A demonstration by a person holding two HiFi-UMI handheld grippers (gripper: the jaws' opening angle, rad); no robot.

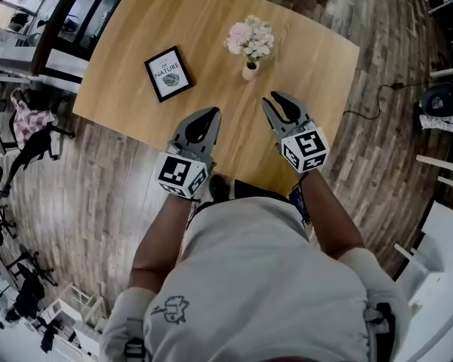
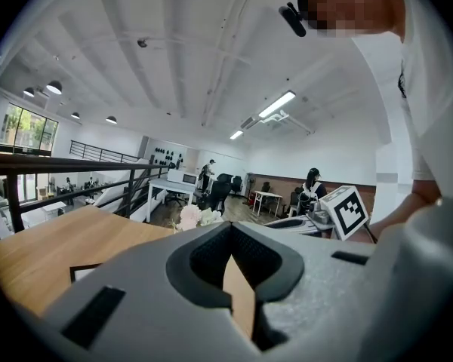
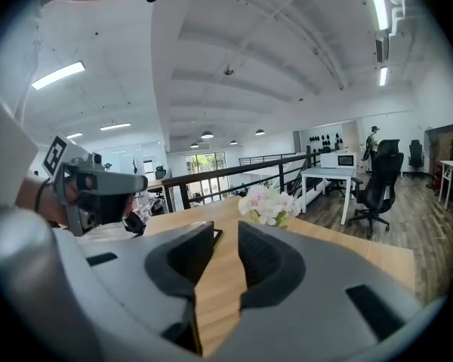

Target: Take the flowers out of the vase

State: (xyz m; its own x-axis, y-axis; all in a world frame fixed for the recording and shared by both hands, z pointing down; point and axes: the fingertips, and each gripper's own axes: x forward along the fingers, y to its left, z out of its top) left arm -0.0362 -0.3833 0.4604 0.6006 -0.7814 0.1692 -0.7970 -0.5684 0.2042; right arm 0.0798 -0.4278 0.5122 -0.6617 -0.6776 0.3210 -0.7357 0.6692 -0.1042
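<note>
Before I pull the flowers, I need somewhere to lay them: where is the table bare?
Bare wood: right of the vase to the table edge, and the far-left corner behind the picture frame. The left gripper and right gripper crowd the near edge.

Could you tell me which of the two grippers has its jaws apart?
The right gripper: bare table shows between its parted jaws, nothing held. The left gripper has jaws meeting at the tips.

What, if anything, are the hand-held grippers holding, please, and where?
Nothing. The left hand-held gripper is shut empty; the right hand-held gripper is open, short of the pink and white flowers.
</note>
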